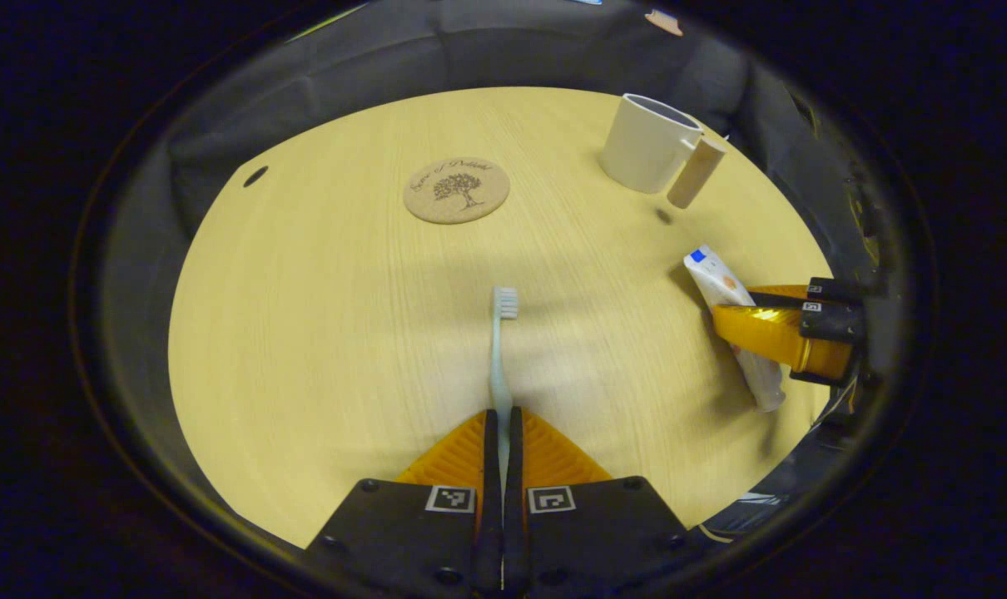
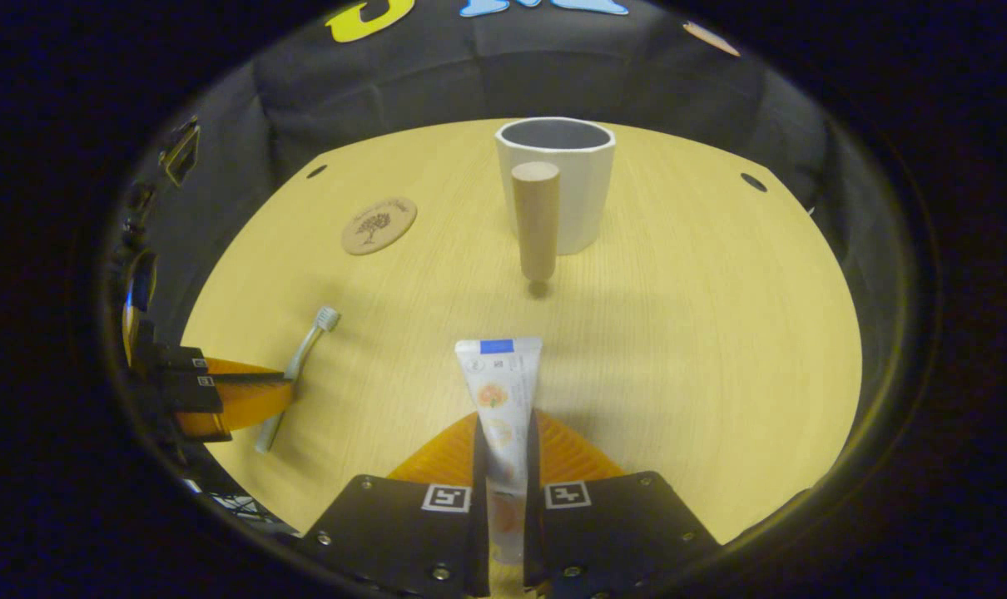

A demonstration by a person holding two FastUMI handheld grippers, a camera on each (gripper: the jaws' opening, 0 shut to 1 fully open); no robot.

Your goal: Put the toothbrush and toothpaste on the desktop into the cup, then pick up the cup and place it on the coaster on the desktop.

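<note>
A pale blue toothbrush [image 1: 500,349] lies along my left gripper's [image 1: 502,413] line, bristles pointing away, and both fingers are shut on its handle. My right gripper [image 2: 505,416] is shut on a white toothpaste tube [image 2: 498,387], whose flat blue-marked end points toward the cup. The white cup [image 2: 558,179] stands upright and open at the table's far side, its wooden peg handle [image 2: 536,218] facing the right gripper. A round cork coaster [image 1: 457,190] with a tree print lies flat left of the cup. The right gripper view also has the toothbrush [image 2: 300,362] in the left gripper [image 2: 285,384].
The round light-wood table [image 1: 320,333] has small dark holes [image 2: 753,181] near its far rim. Black cloth walls close in behind it. Bare wood lies between both grippers and the cup and around the coaster [image 2: 379,225].
</note>
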